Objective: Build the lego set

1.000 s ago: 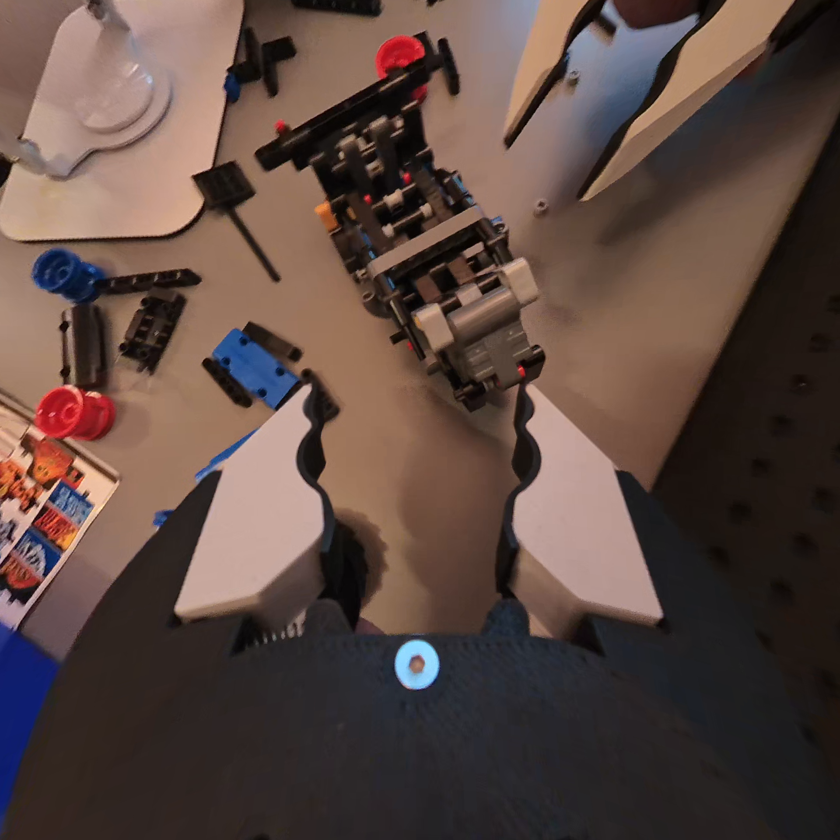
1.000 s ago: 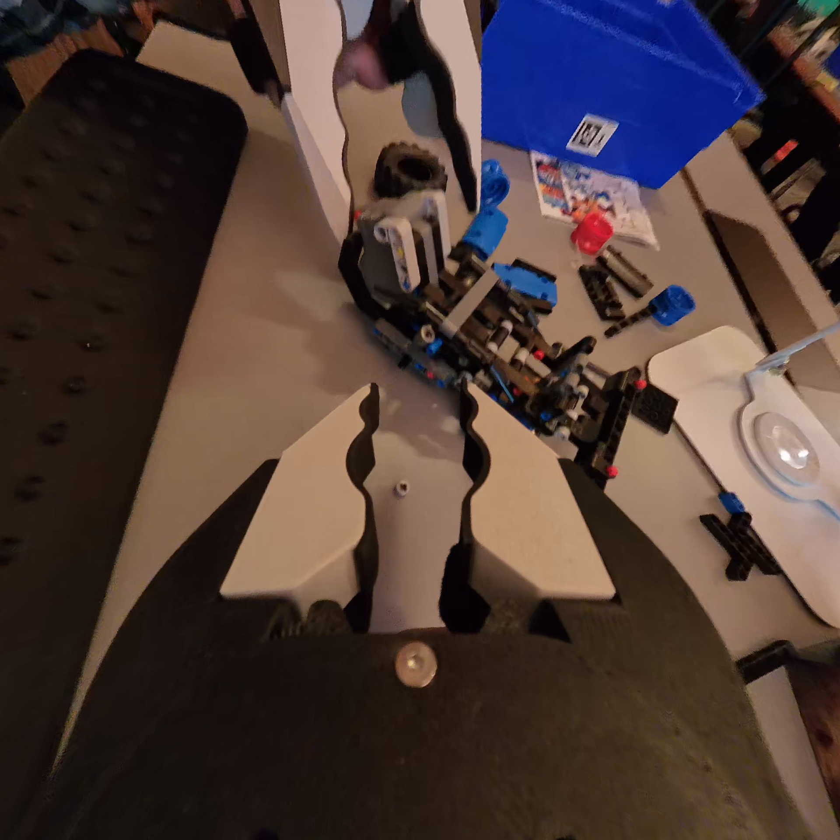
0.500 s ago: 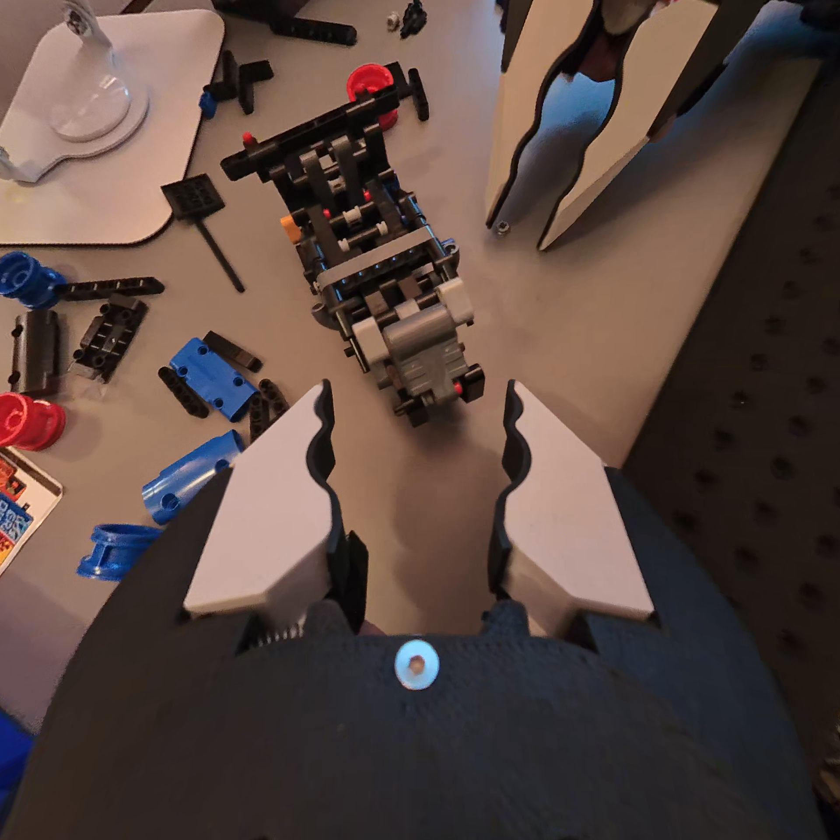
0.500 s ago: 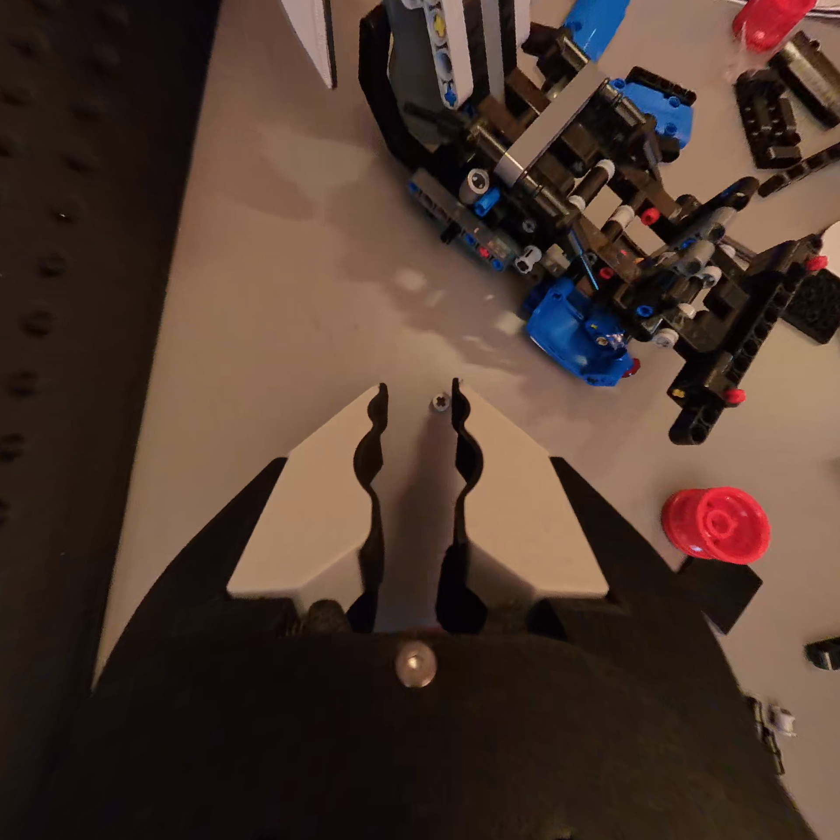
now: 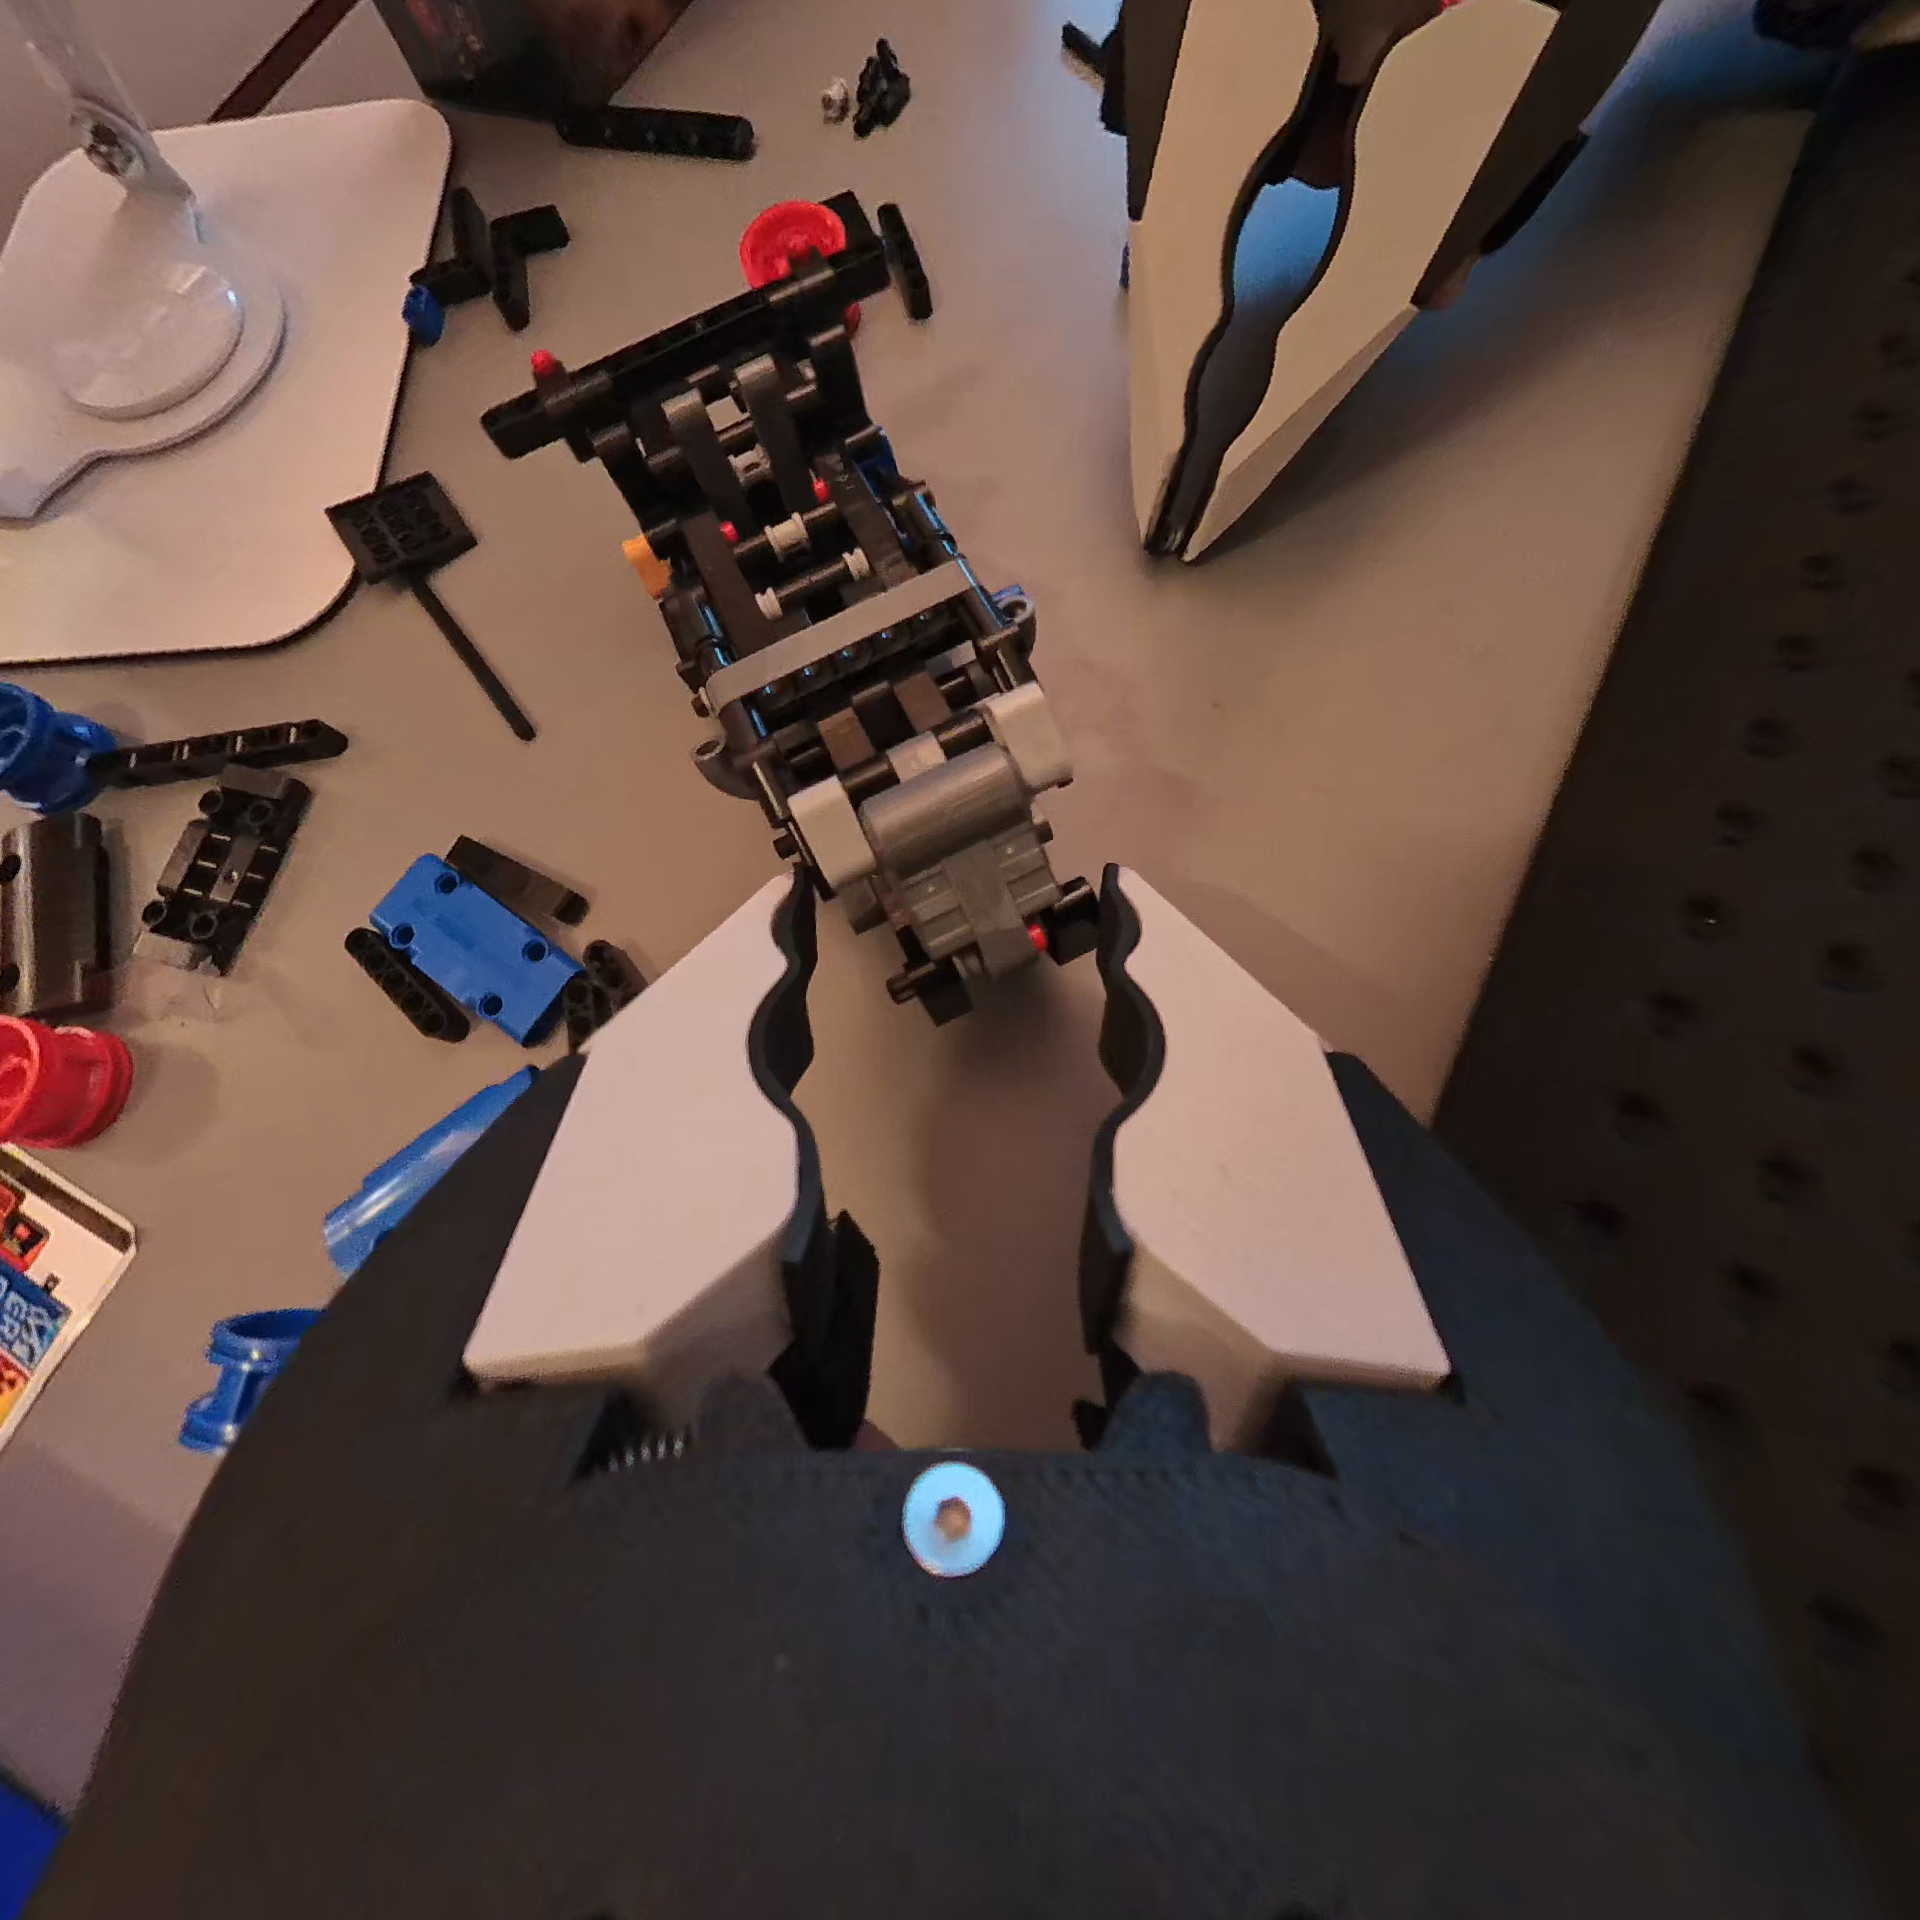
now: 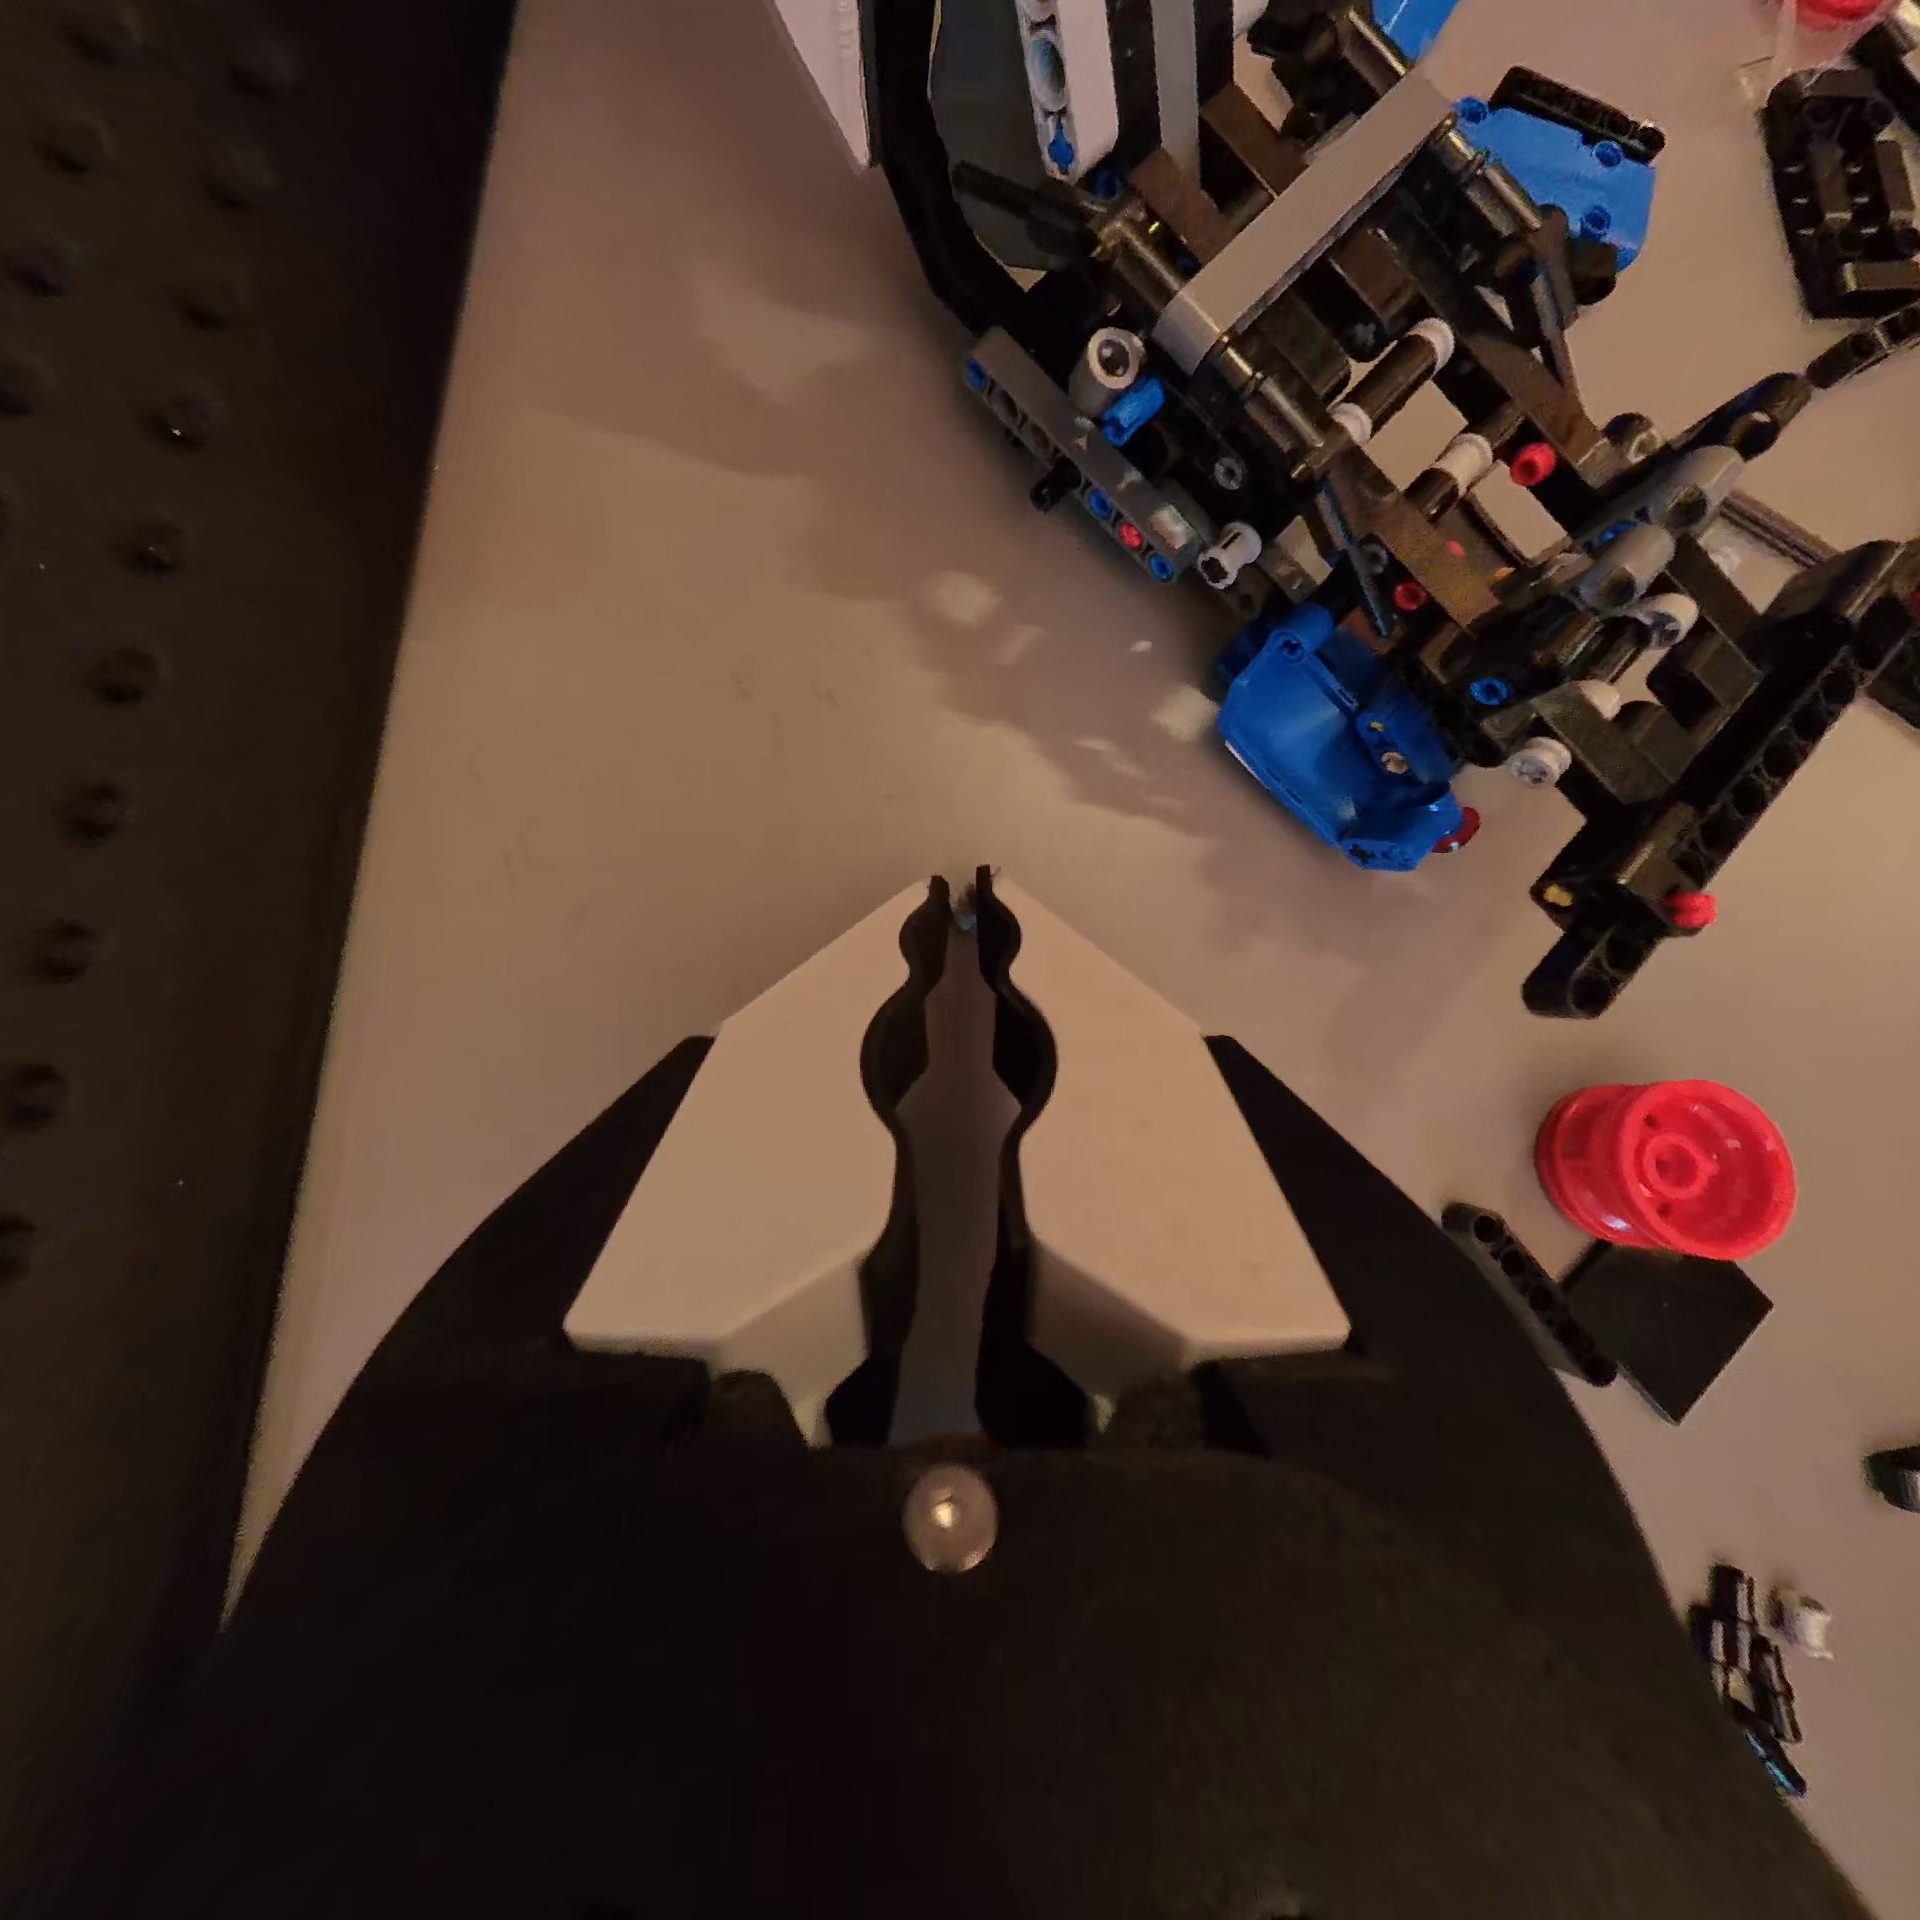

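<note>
The right tool [image 6: 964, 891] has its fingers drawn almost together at the tips, pinching a tiny pale piece [image 6: 968, 914] right at the table [image 6: 665, 727] surface; the piece is too small to tell what kind it is, though it looks like a little bush or pin. In the left wrist view the same tool [image 5: 1179, 540] stands tip-down on the table, well to the side of the model.

The left tool [image 5: 951, 904] is spread wide, one finger on each side of the near end of the lego chassis [image 5: 821, 623], with the grey block at that end sitting just between the fingertips [image 5: 1117, 914]; whether they touch it cannot be told.

The chassis, a long black and grey frame with blue pins, lies flat on the grey table between the two tools. In the right wrist view a blue part [image 6: 1330, 748] is fixed on its near side, and a red wheel hub [image 6: 1668, 1169] lies loose nearby, beside a black beam [image 6: 1522, 1288] and a black plate [image 6: 1668, 1330].

To the left of the chassis loose pieces are scattered: a blue panel [image 5: 473, 945], a black frame piece [image 5: 223, 868], another red hub [image 5: 57, 1081], a blue hub [image 5: 36, 743] and a black plate on a stick [image 5: 405, 525]. A white pad [image 5: 208, 468] with a clear stand lies beyond them, and a dark perforated mat [image 5: 1714, 935] borders the table on the far side.
</note>
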Available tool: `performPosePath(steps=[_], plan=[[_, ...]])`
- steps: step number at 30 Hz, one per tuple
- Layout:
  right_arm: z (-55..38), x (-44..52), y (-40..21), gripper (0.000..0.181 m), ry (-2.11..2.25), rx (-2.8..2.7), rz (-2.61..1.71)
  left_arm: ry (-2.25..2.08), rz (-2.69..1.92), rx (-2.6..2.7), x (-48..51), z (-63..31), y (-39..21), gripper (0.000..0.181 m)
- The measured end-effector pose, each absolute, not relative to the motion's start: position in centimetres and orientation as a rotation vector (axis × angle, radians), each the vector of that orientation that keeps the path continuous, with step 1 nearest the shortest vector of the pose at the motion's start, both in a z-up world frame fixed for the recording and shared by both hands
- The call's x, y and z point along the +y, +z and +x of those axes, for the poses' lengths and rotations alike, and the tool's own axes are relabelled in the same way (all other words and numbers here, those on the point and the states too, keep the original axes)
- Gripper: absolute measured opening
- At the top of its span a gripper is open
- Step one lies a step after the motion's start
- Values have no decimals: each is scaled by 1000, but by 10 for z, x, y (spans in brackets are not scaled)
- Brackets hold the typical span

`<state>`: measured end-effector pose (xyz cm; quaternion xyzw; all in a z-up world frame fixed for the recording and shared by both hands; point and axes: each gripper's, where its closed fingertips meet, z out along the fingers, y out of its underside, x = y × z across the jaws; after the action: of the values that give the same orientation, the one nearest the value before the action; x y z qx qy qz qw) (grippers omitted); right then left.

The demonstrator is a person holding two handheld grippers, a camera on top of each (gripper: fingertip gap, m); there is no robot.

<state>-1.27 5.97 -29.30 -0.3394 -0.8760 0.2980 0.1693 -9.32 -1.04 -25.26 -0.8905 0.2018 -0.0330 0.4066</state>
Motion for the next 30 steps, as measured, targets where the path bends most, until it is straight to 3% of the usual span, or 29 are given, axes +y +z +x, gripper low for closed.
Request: performPosePath(steps=[11,14,17,24,30], plan=[[-1,79,-293,5,805,-2527,-1012,-199,-2236,653,0,-87,-253,53],[-2,87,-292,23,784,-2505,-1024,-184,-2276,646,5,-93,-255,53],[0,90,-292,21,790,-2509,-1035,-116,-2316,659,8,-98,-260,61],[5,93,-292,13,797,-2530,-1042,-67,-2294,577,11,-109,-257,54],[13,102,-292,27,789,-2551,-1059,-35,-2252,493,16,-119,-253,55]])
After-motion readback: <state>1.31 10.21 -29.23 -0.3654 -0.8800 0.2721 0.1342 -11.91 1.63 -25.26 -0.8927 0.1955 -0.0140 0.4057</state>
